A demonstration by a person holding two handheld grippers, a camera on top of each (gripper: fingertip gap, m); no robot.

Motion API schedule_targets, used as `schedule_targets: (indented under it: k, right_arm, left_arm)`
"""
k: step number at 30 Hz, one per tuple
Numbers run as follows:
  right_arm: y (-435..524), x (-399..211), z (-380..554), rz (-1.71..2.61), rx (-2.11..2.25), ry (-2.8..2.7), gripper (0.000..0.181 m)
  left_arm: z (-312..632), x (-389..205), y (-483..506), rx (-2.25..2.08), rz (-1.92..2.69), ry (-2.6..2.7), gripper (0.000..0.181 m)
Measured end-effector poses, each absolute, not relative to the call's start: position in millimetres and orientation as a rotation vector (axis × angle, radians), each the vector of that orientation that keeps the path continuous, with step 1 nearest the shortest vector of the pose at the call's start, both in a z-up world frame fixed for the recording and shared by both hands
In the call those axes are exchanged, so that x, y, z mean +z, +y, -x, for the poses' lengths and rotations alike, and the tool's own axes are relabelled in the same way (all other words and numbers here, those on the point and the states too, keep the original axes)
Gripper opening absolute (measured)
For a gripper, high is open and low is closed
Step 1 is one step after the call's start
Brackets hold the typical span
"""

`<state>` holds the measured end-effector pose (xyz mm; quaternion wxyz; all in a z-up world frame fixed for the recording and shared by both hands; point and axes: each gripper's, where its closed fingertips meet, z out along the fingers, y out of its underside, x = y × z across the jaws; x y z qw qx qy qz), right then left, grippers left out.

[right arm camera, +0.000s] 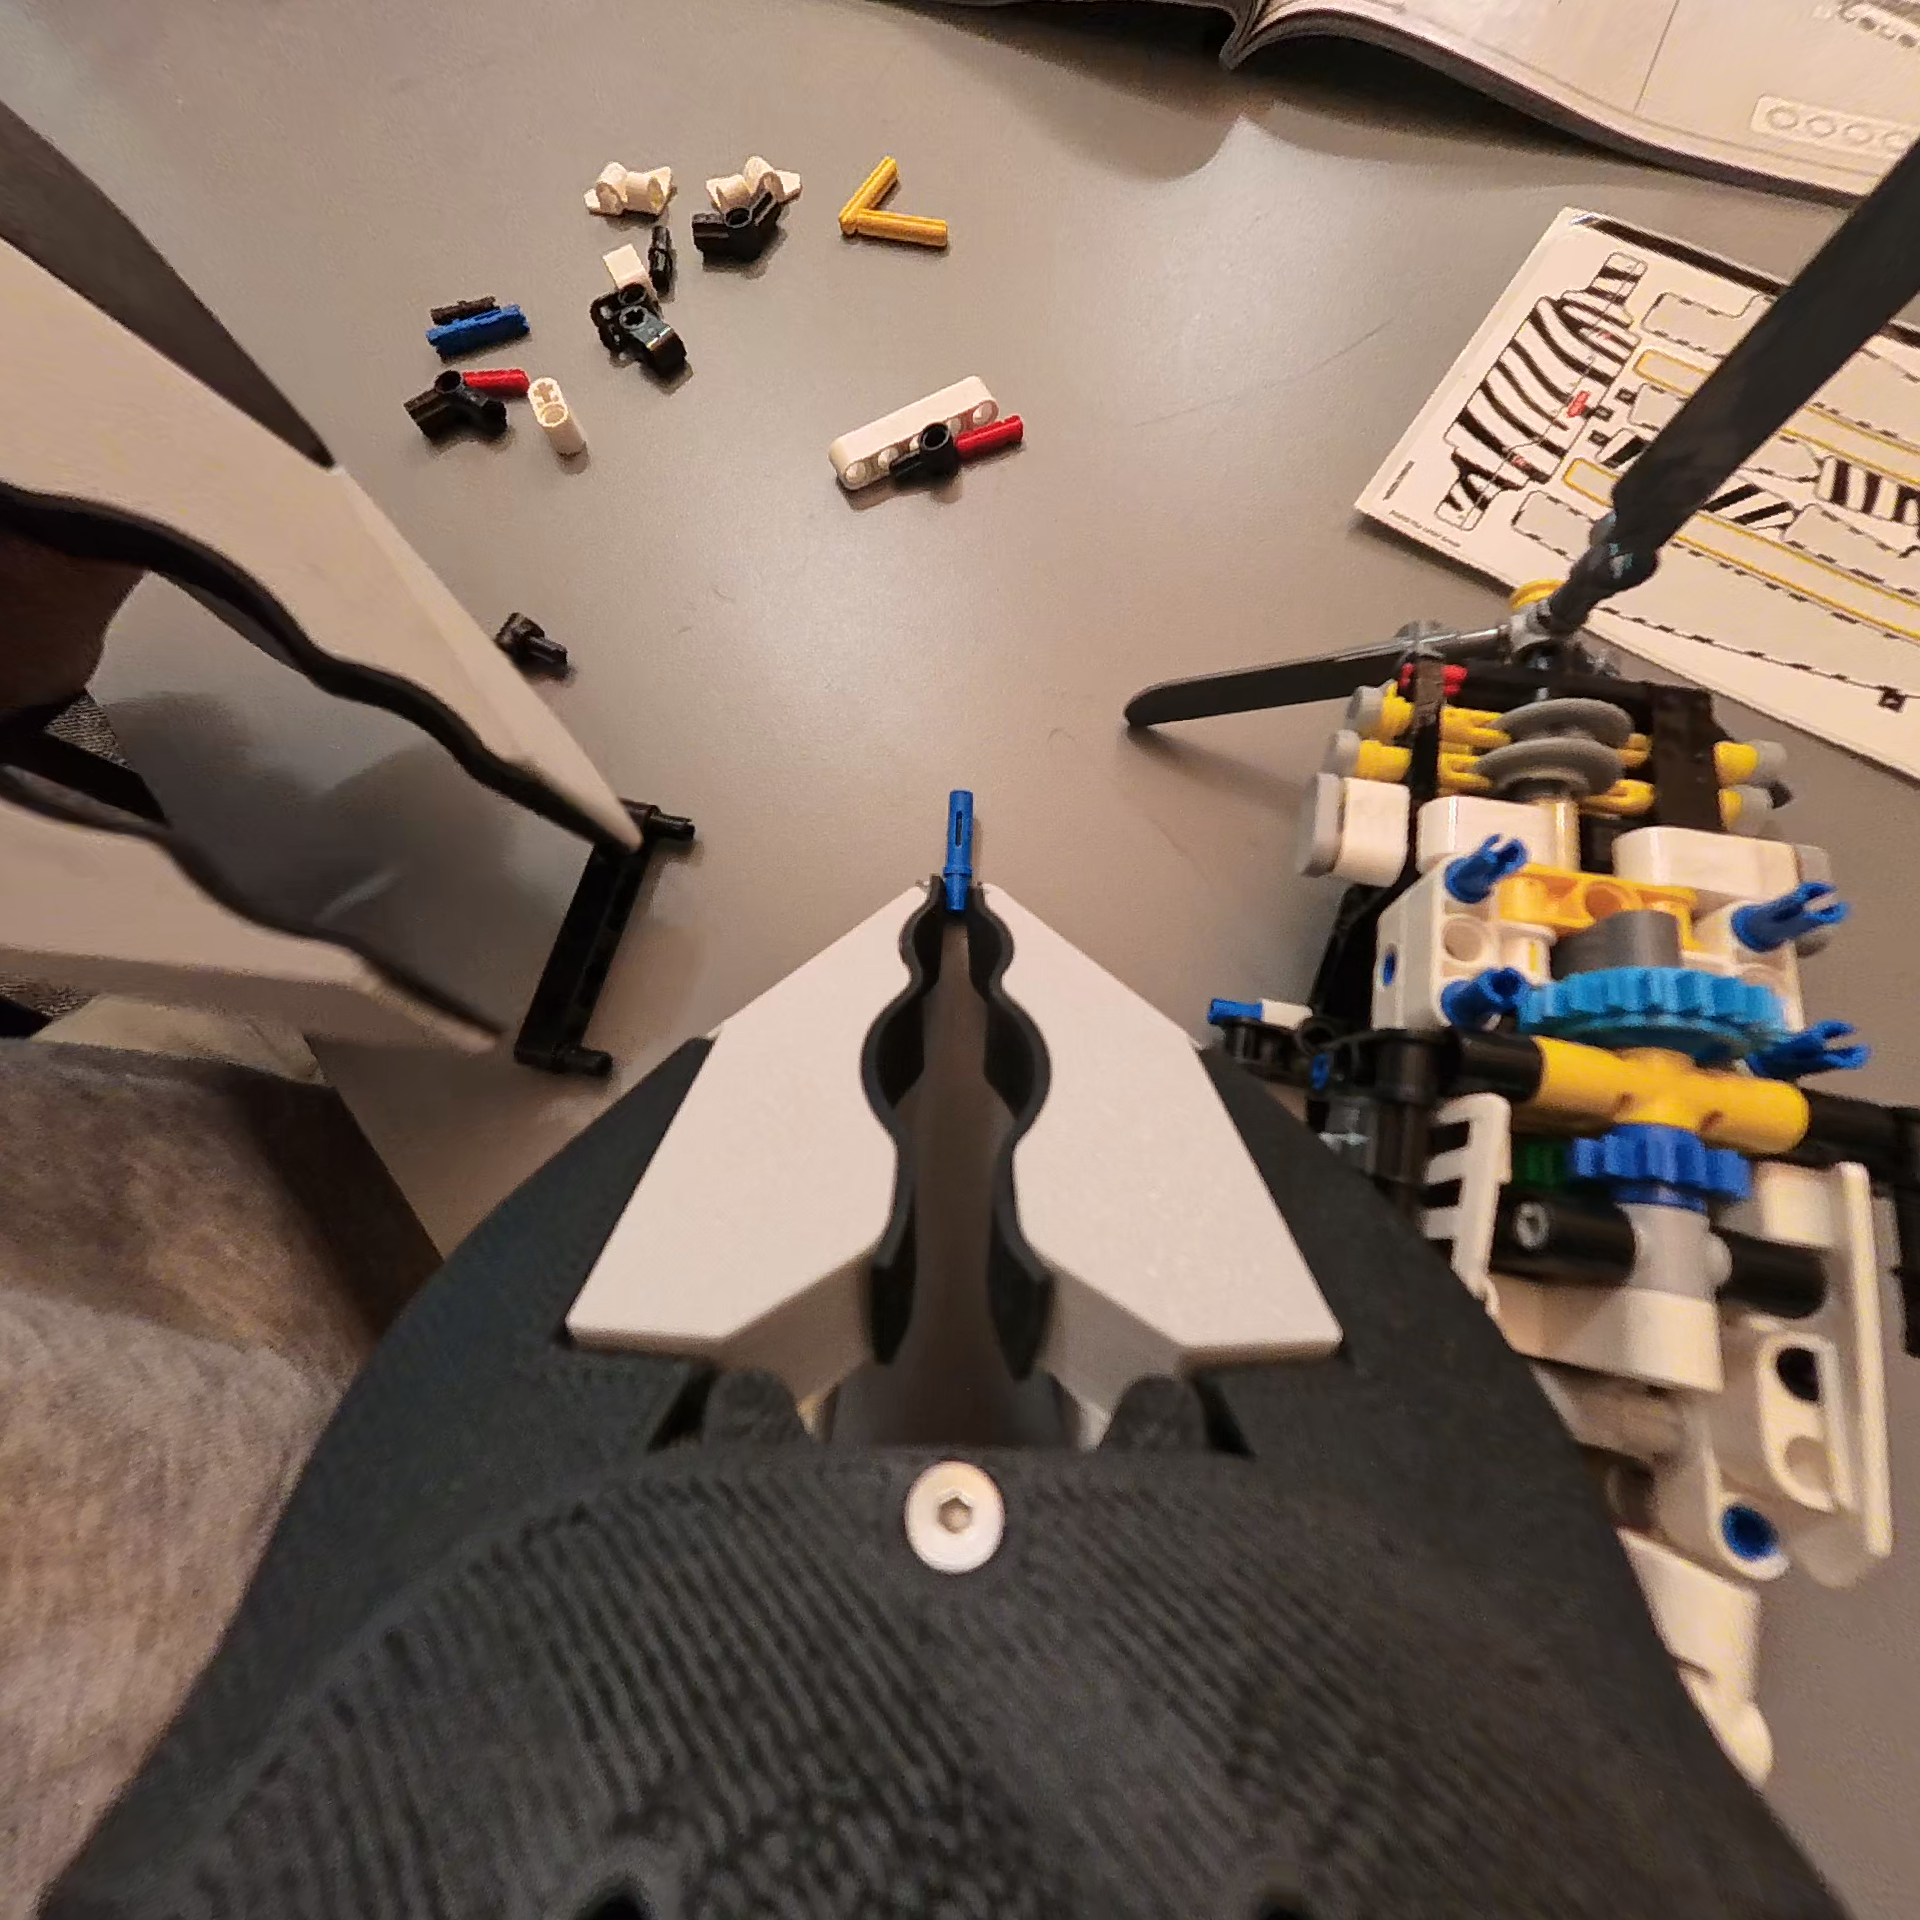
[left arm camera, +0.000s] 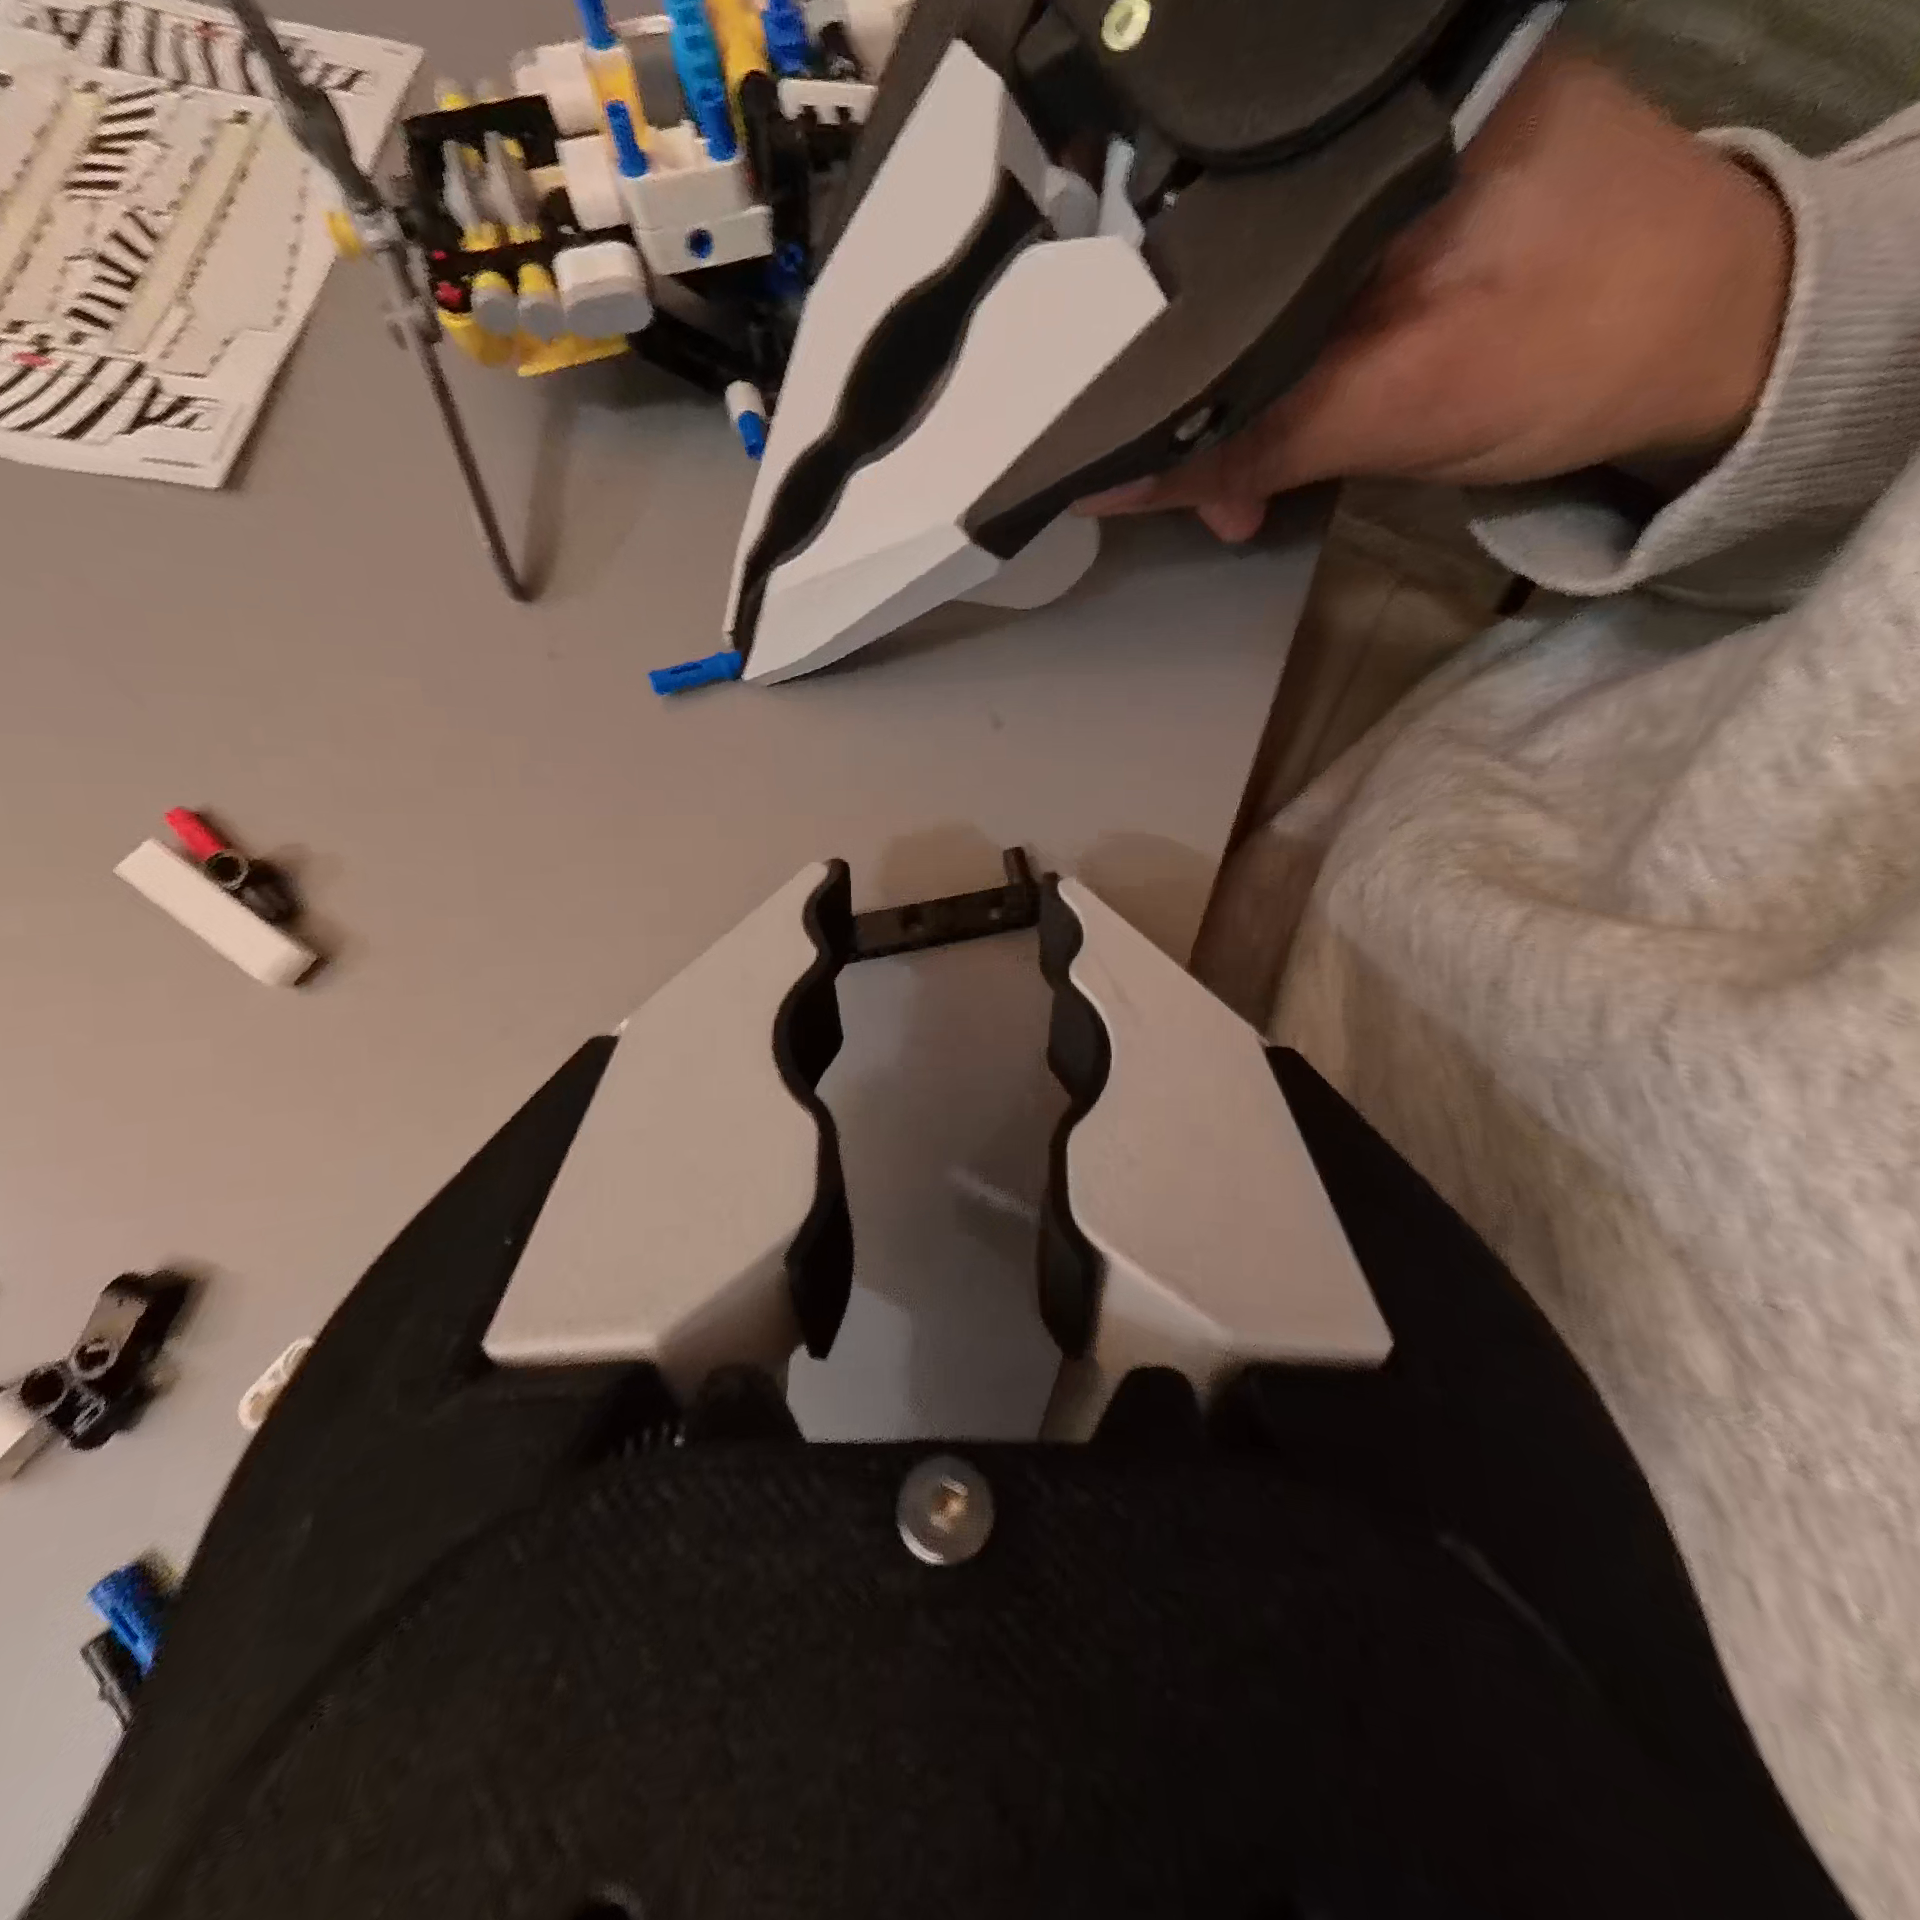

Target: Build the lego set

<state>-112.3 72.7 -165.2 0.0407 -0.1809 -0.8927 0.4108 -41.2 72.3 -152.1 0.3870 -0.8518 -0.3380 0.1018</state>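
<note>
My left gripper (left arm camera: pixel 940 896) is shut on a black L-ended beam (left arm camera: pixel 935 921), held lengthwise between its fingertips just above the grey table near the edge. It also shows in the right wrist view (right arm camera: pixel 566 935), with the beam (right arm camera: pixel 592 935) spanning its tips. My right gripper (right arm camera: pixel 958 891) is shut on a small blue pin (right arm camera: pixel 958 844) that sticks out past its tips. In the left wrist view it (left arm camera: pixel 746 665) is low over the table with the pin (left arm camera: pixel 688 675). The half-built model (right arm camera: pixel 1558 1039) with blue gears lies to its right.
Several loose parts (right arm camera: pixel 623 312), a yellow angled beam (right arm camera: pixel 894 213) and a white beam with a red pin (right arm camera: pixel 925 436) lie beyond the grippers. A sticker sheet (right arm camera: pixel 1662 468), a booklet (right arm camera: pixel 1558 73) and the model's long black rotor blade (right arm camera: pixel 1766 364) are at the right. The table edge (left arm camera: pixel 1273 748) is close. Across from one pair of fingers to the other is roughly 7 centimetres.
</note>
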Motion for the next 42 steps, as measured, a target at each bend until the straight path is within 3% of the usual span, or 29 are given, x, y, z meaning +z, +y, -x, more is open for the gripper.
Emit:
schedule_targets:
  k: [8,14,24,30,42]
  right_arm:
    - [73,-165,112,0.55,1.256,-2.731,0.002]
    - [73,-165,112,0.539,1.251,-2.728,0.002]
    - [72,-165,112,0.531,1.247,-2.724,0.002]
    - [71,-163,111,0.504,1.255,-2.71,0.002]
    - [58,-112,85,0.348,1.648,-2.637,0.001]
  left_arm:
    - [43,-164,76,0.312,2.285,-0.719,0.034]
    - [76,-169,61,0.422,2.237,-0.949,0.018]
    - [75,-142,27,0.142,1.708,-1.278,0.025]
    - [74,-133,29,0.158,1.662,-1.259,0.025]
    - [89,-78,43,-0.212,1.084,-1.229,0.033]
